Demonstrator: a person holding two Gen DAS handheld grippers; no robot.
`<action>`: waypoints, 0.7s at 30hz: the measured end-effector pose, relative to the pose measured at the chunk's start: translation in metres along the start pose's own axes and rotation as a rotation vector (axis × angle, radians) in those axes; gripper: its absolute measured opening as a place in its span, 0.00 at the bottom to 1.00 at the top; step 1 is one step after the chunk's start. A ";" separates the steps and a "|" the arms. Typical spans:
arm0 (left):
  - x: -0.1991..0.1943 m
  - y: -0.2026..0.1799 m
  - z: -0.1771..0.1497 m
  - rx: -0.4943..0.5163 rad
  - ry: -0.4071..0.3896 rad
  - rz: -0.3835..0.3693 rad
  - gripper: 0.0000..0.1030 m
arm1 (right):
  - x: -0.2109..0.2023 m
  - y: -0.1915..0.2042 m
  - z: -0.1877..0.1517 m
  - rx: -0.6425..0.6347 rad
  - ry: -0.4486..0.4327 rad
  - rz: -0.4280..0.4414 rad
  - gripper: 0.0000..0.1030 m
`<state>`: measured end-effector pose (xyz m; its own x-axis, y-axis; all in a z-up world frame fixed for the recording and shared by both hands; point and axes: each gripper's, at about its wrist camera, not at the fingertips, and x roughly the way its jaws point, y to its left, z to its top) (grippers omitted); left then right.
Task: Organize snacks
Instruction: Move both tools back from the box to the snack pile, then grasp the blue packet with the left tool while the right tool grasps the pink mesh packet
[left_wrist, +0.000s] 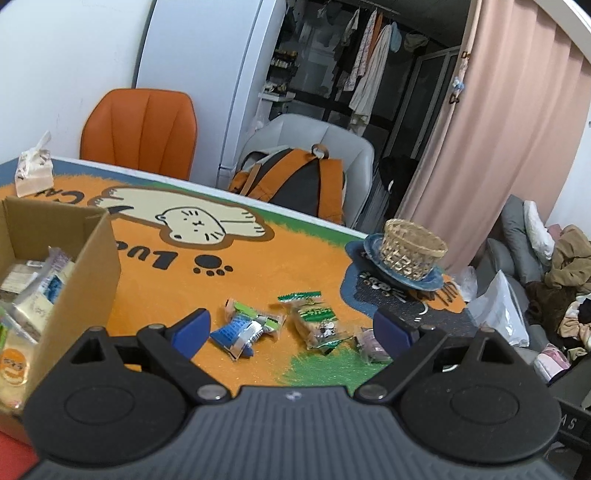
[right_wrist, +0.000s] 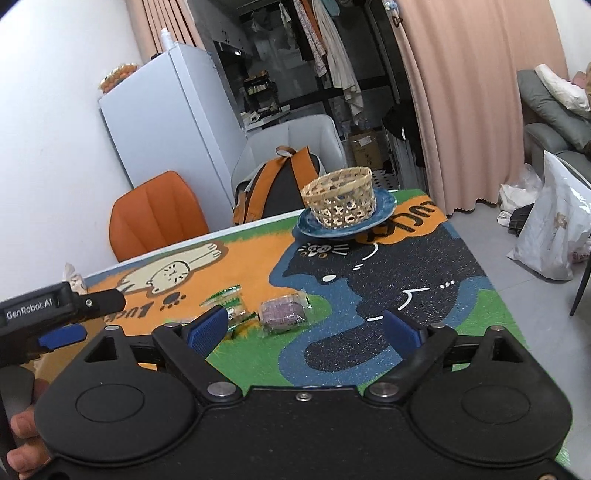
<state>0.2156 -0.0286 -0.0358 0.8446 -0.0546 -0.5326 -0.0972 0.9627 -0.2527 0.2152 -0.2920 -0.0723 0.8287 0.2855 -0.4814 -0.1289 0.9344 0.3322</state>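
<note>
Left hand-held gripper (left_wrist: 291, 325): fingers spread wide, nothing between the blue pads; it hovers low in the frame above the loose snacks.
Right hand-held gripper (right_wrist: 304, 332): fingers spread wide, pads clear of everything; only the tabletop shows in the gap.
Left gripper seen from the right wrist: its black body enters at the left edge of the frame, with part of a hand (right_wrist: 22, 432) visible at lower left.
Blue-wrapped snack (left_wrist: 240, 332): lies flat at lower centre of the left view, just right of the left finger.
Green-wrapped snack (left_wrist: 314, 317): lies beside the blue one, centre of the frame; its printed label is too small to read.
Purple-wrapped snack (right_wrist: 282, 310): lies centre of the right view, just beyond the finger gap; in the left view it sits partly behind the right finger.
Cardboard box (left_wrist: 88, 266): open, at the left edge of the left view, holding several packets; what they contain I cannot tell.
Tabletop (left_wrist: 177, 291): covered by a cartoon cat mat in orange, green and blue.
Woven basket (right_wrist: 340, 199): upright on a blue plate (right_wrist: 384, 208), at the far corner, well apart from the snacks.
Tissue pack (left_wrist: 33, 177): upper left, at the far edge.
Beyond the tabletop: orange chair (left_wrist: 140, 133), backpack (left_wrist: 295, 181) on a grey chair.
</note>
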 end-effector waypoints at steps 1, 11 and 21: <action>0.005 0.000 0.000 0.001 0.008 0.006 0.91 | 0.005 0.000 -0.001 0.002 0.007 0.004 0.88; 0.044 0.009 -0.004 0.001 0.050 0.056 0.91 | 0.048 0.003 -0.002 -0.011 0.081 0.017 0.80; 0.074 0.031 -0.008 -0.019 0.092 0.118 0.89 | 0.080 0.014 0.008 -0.052 0.107 0.024 0.80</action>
<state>0.2708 -0.0047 -0.0900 0.7751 0.0334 -0.6310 -0.2033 0.9587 -0.1990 0.2838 -0.2579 -0.1001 0.7626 0.3261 -0.5587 -0.1782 0.9362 0.3031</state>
